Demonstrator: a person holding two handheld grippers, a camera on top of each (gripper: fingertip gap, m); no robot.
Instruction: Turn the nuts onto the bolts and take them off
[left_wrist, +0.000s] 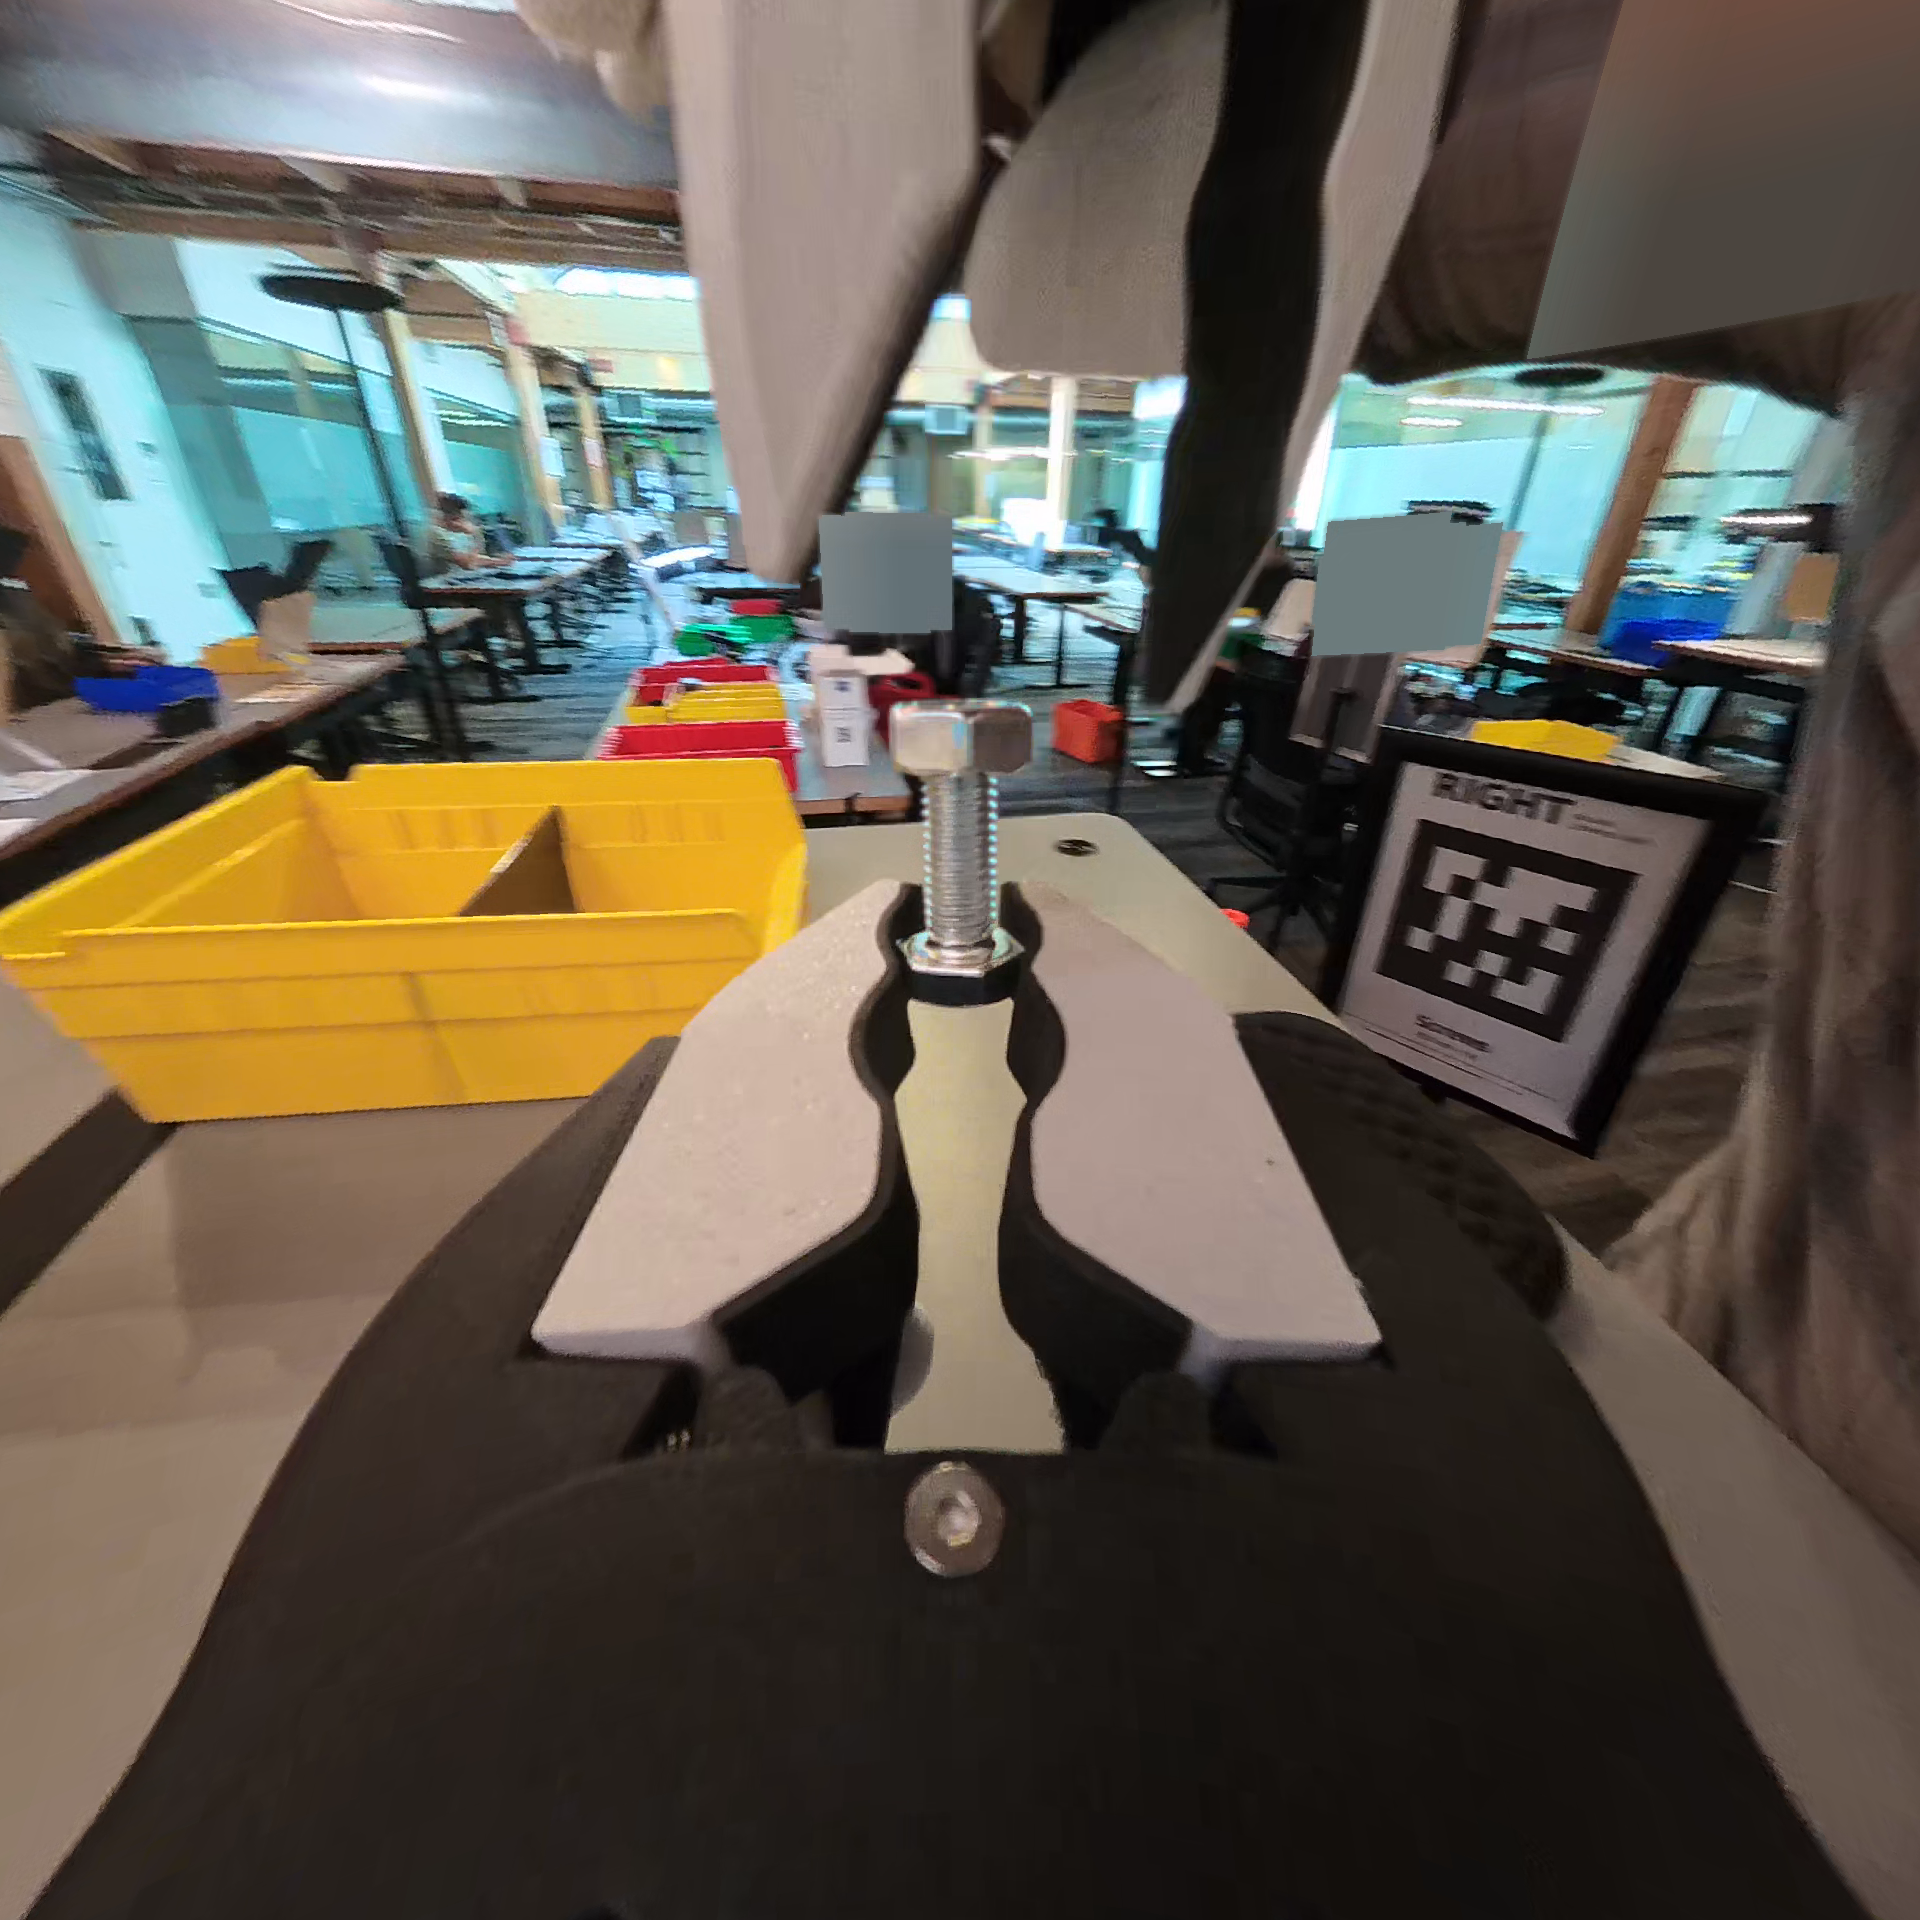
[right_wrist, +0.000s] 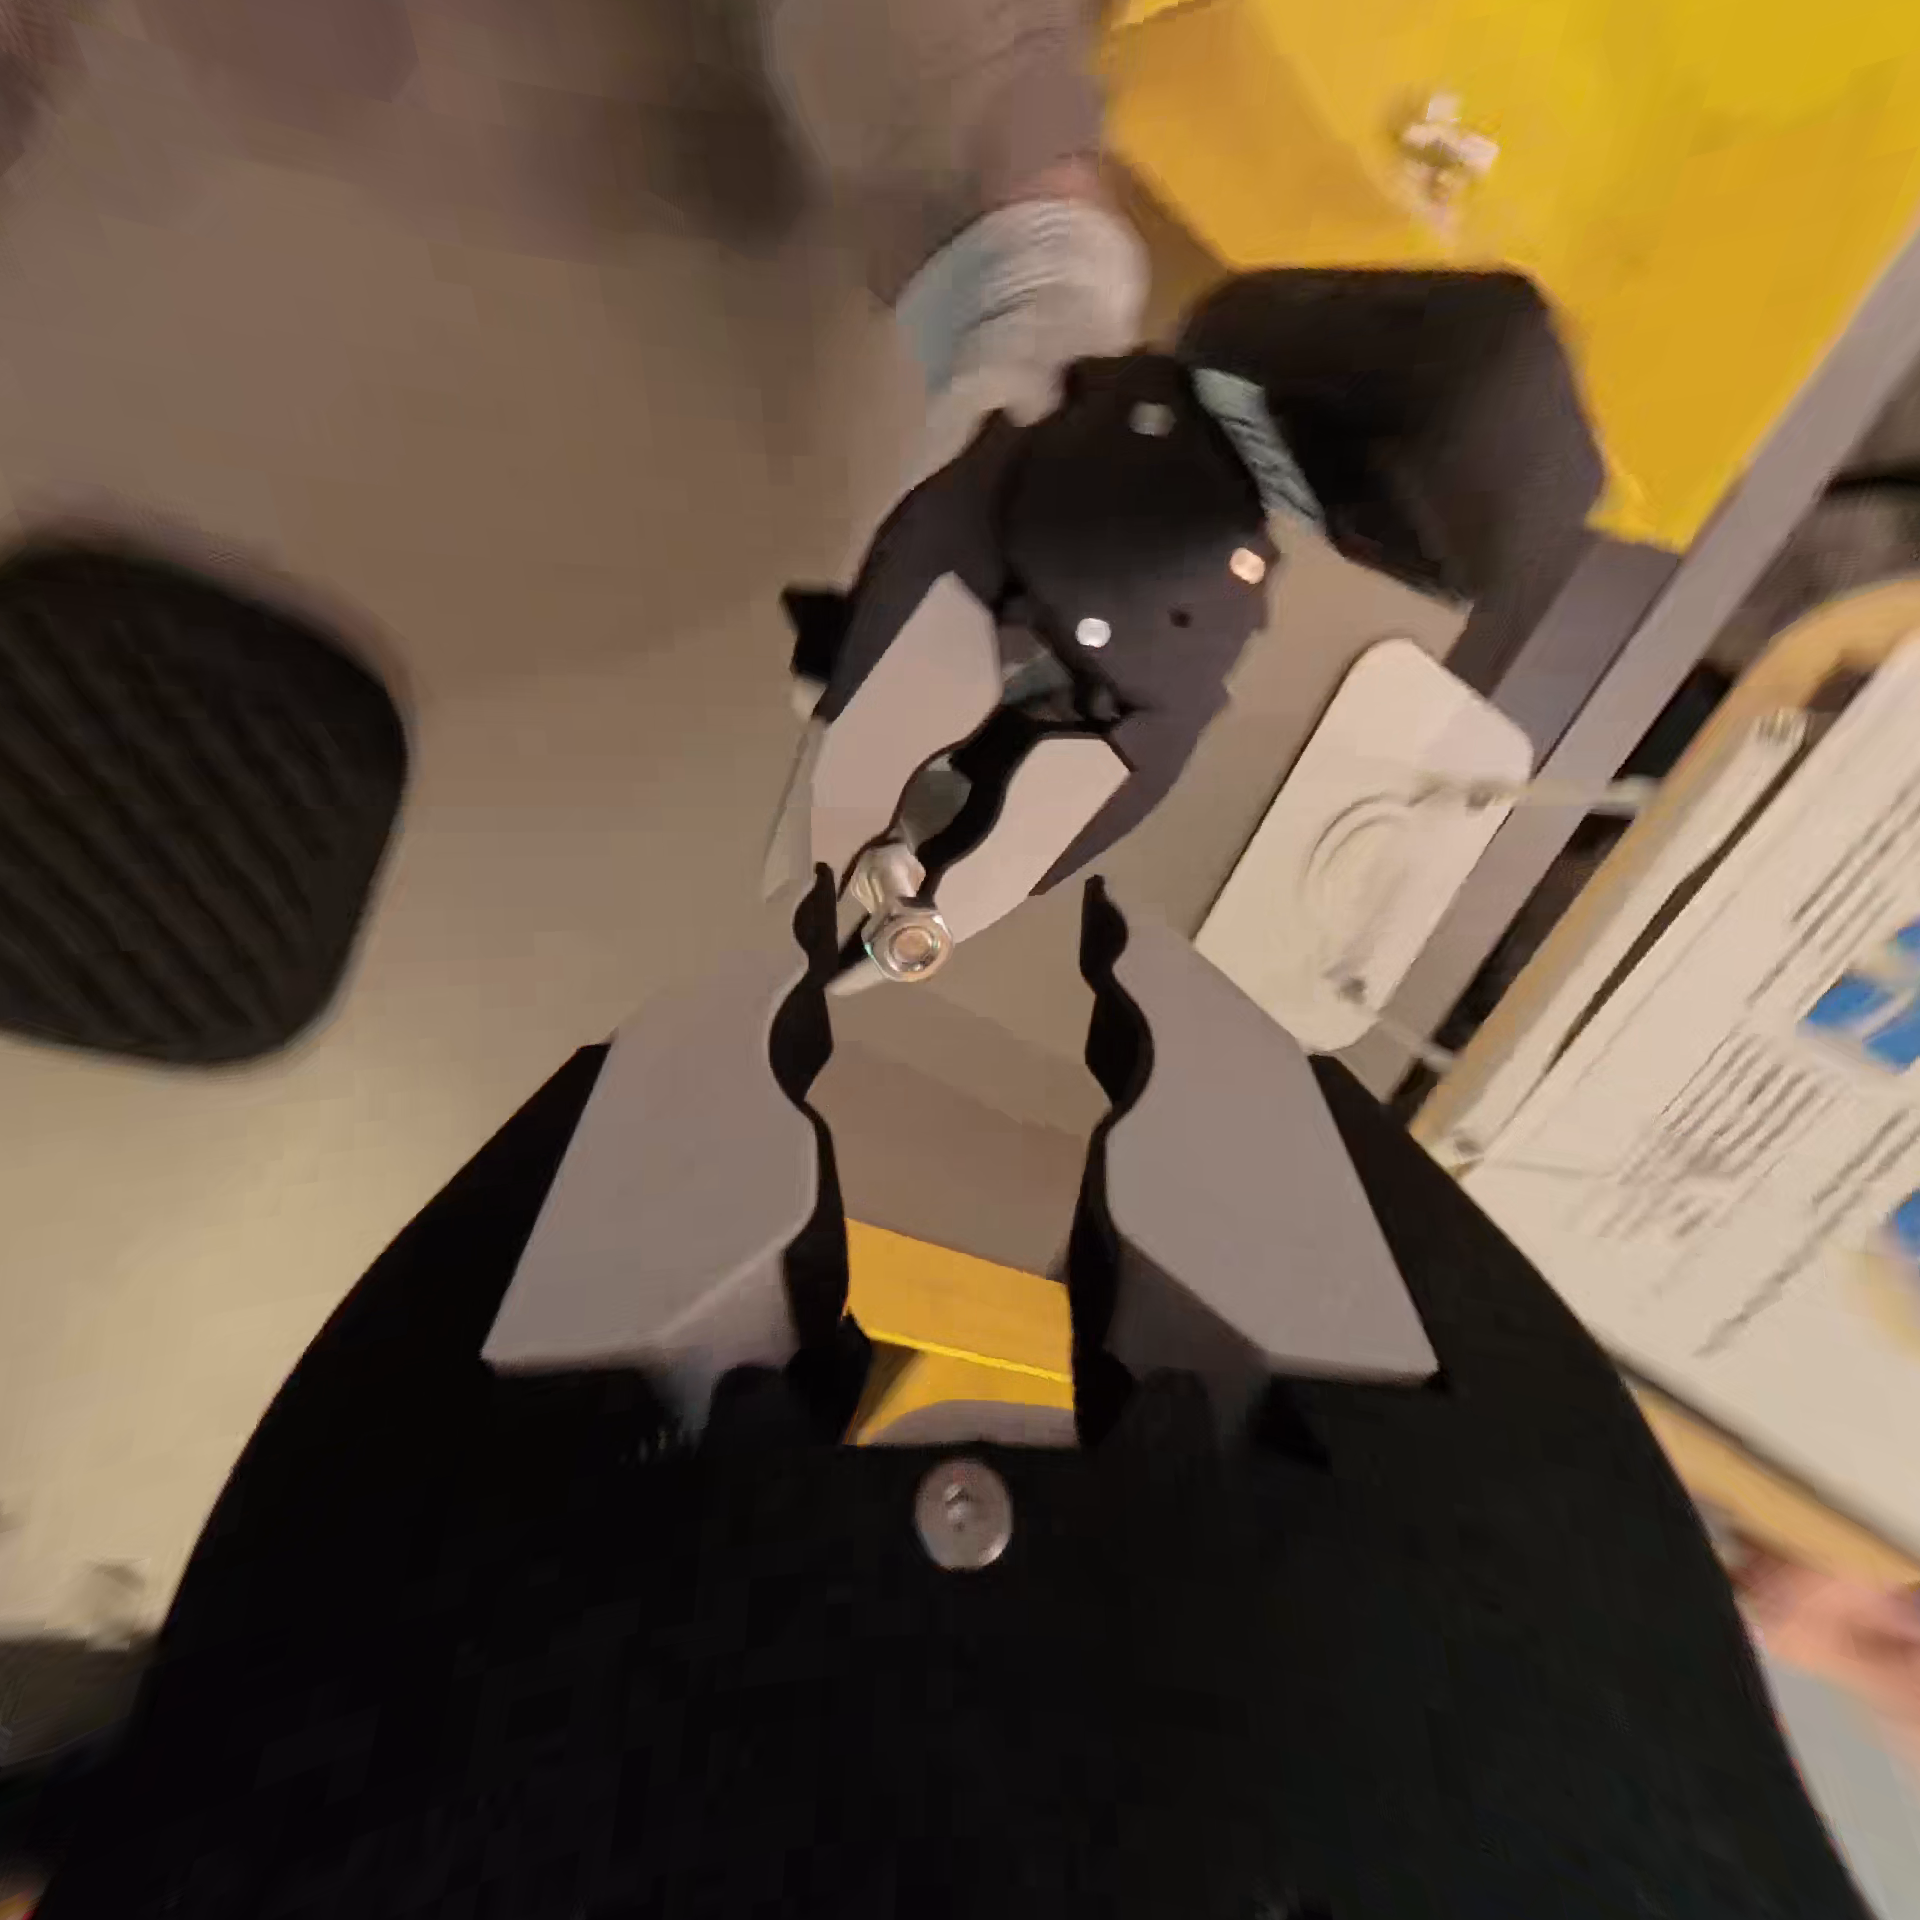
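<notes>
Left wrist view fills its lower half with our left gripper (left_wrist: 961, 935), clenched around a nut (left_wrist: 958, 954) at its fingertips in the centre of the frame; a bolt (left_wrist: 961, 821) stands upright out of that nut, hex head on top. To the left sits a yellow bin (left_wrist: 395, 935) on the grey table (left_wrist: 260, 1299), and at the right edge a framed marker board (left_wrist: 1517, 935) leans beside the table. Above, entering from the top of the frame, we see our right gripper (left_wrist: 987, 603) pointing down toward the bolt head, not touching it. Right wrist view, heavily blurred, shows that right gripper (right_wrist: 956, 935) released, its jaws spread wide, with the bolt head (right_wrist: 912, 943) just beyond its left fingertip, nearer that finger than the middle of the gap. We judge the main risks to be these: the jaws closing off-centre could knock the bolt sideways and tilt it in the nut, and turning it tilted could jam the thread. A loose hold on the nut could let it spin along. How far the thread is engaged is hidden inside the fingers, and blur hides the bin contents in the upper right.
</notes>
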